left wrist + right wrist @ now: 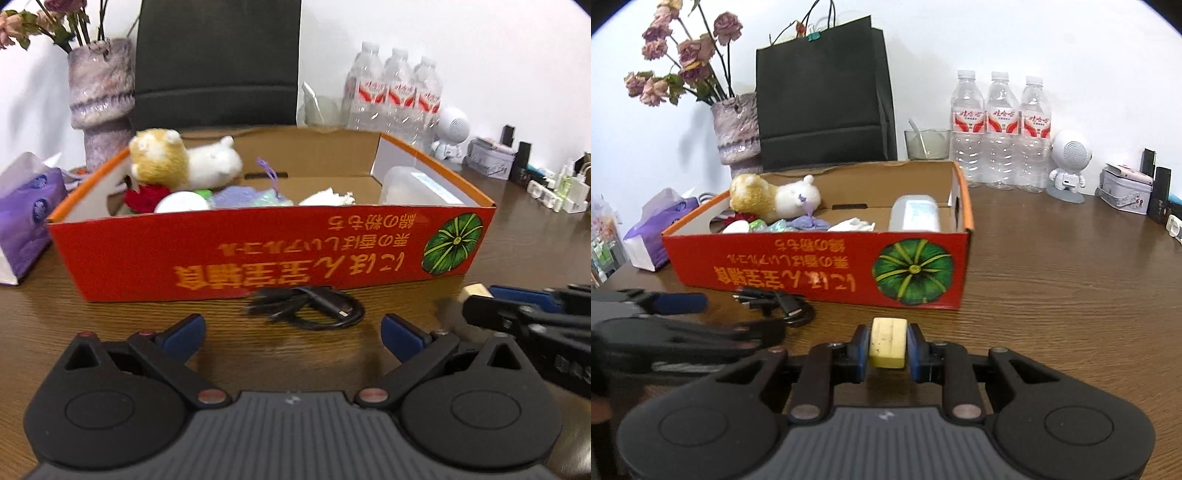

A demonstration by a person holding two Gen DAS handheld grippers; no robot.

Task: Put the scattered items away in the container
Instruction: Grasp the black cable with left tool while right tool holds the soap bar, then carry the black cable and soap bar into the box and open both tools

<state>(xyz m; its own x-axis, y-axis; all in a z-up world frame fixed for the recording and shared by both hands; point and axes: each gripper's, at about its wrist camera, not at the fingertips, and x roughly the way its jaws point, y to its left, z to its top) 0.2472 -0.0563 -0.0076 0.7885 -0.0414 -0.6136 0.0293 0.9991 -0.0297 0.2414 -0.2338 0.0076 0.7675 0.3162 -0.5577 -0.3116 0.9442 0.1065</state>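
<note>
Far left, a purple tissue pack [661,236] sits just beside the red cardboard box [812,266], so that edge is tight. The left gripper [293,334] is spread wide with nothing between its fingers, and a coiled black cable [310,306] lies on the wooden surface [1071,295] right against the box's front wall. The box already holds a plush toy [772,199], some crumpled bits and a clear plastic tub [916,214] at its right end. The right gripper [888,343] is clamped on a pale yellow block [888,341] just short of the box. Right of the box the surface is bare wood up to the water bottles [1001,129]. Only the right view shows the black paper bag's [823,92] handles – the left view cuts them off.
</note>
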